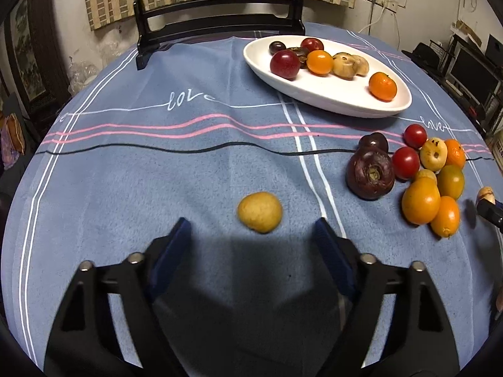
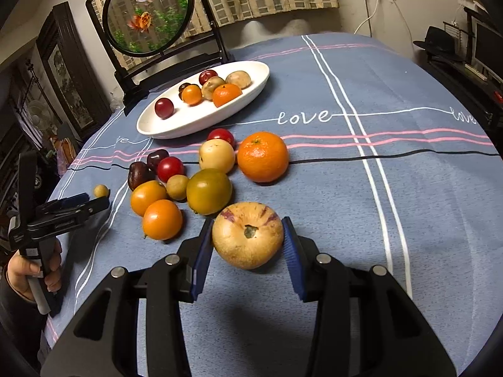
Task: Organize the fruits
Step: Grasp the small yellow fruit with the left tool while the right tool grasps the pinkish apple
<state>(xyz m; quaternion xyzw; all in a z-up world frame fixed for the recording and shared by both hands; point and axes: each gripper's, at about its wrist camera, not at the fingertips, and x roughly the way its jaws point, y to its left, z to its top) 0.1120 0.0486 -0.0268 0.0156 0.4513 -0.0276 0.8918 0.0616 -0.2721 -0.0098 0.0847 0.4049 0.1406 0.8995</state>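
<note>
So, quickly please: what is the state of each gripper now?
Left gripper: open, holding nothing; small yellow fruit lies just ahead.
Right gripper: shut on the pale striped fruit.

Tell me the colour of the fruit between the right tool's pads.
Pale yellow-tan skin with faint purple streaks near the top, on the fruit; clearest in the right wrist view.

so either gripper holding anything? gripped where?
Right gripper clamps the pale striped fruit by its two sides. Left gripper holds nothing; its open jaws approach the small tan fruit.
</note>
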